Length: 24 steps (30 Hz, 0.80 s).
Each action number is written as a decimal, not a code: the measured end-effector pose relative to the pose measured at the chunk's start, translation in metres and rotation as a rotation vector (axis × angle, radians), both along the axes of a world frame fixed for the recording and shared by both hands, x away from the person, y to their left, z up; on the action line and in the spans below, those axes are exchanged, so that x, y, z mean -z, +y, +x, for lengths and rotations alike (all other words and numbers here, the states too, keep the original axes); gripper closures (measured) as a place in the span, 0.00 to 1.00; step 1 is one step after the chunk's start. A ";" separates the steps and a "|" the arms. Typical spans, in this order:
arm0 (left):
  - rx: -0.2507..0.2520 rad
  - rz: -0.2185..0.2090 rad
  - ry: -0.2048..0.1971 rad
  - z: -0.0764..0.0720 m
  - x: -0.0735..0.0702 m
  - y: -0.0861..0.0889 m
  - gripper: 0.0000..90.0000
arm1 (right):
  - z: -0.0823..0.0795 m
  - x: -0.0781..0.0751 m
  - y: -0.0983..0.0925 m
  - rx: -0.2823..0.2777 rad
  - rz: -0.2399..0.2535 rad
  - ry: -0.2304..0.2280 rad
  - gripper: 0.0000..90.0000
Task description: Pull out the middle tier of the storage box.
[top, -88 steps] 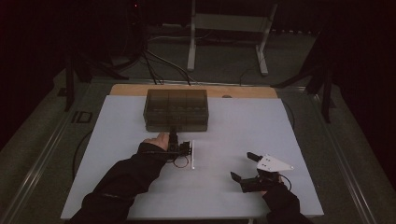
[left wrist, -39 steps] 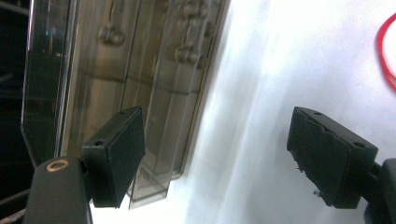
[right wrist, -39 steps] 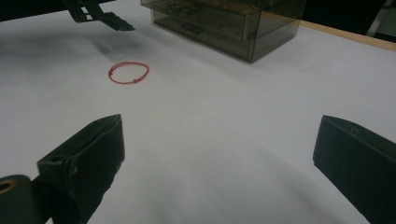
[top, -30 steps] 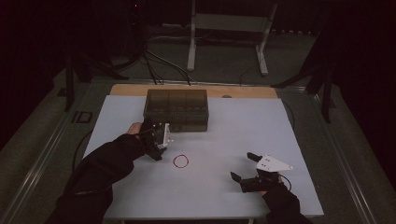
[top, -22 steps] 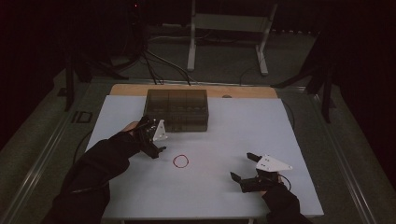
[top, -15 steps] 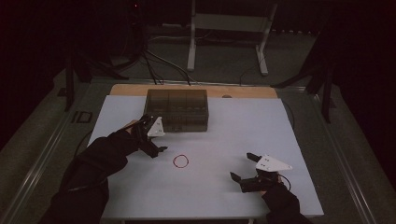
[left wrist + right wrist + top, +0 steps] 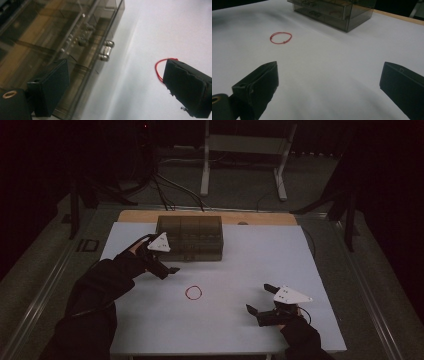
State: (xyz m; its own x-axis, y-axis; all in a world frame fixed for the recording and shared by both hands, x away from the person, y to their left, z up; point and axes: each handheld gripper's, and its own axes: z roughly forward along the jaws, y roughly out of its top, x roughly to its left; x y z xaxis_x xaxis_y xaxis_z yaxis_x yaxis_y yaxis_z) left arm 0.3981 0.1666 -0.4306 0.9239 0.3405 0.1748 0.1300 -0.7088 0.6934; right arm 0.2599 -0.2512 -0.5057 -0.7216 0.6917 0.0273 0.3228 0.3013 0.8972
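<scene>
Our left gripper (image 7: 167, 266) has swung from the thin red loop (image 7: 193, 293) on the white surface (image 7: 260, 265) to the smoky translucent plastic drawer box (image 7: 190, 236), jaws released; we should centre on a drawer knob (image 7: 106, 50) before closing. Right gripper (image 7: 260, 300) rests released.

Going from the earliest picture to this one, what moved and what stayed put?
The left gripper was over the red loop at first; it has since drawn back left and up toward the smoky drawer box, jaws open, leaving the loop flat on the white table. The loop has barely shifted, if at all. The right gripper stayed at the near right, open; the box has not moved.
</scene>
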 end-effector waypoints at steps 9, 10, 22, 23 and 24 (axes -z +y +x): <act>0.054 -0.074 0.078 0.014 0.004 0.010 0.10 | 0.001 0.000 -0.001 -0.001 0.012 0.007 0.03; 0.054 -0.077 0.080 0.015 0.005 0.010 0.10 | 0.001 0.000 -0.001 -0.001 0.012 0.007 0.03; -0.003 -0.008 0.007 0.025 0.023 0.008 0.35 | 0.001 0.000 -0.003 0.000 0.021 0.011 0.03; -0.006 -0.006 -0.007 0.026 0.024 0.008 0.42 | 0.001 0.001 -0.003 -0.001 0.019 0.013 0.03; 0.002 0.001 -0.010 0.026 0.025 0.007 0.44 | 0.001 0.001 -0.003 -0.003 0.018 0.014 0.03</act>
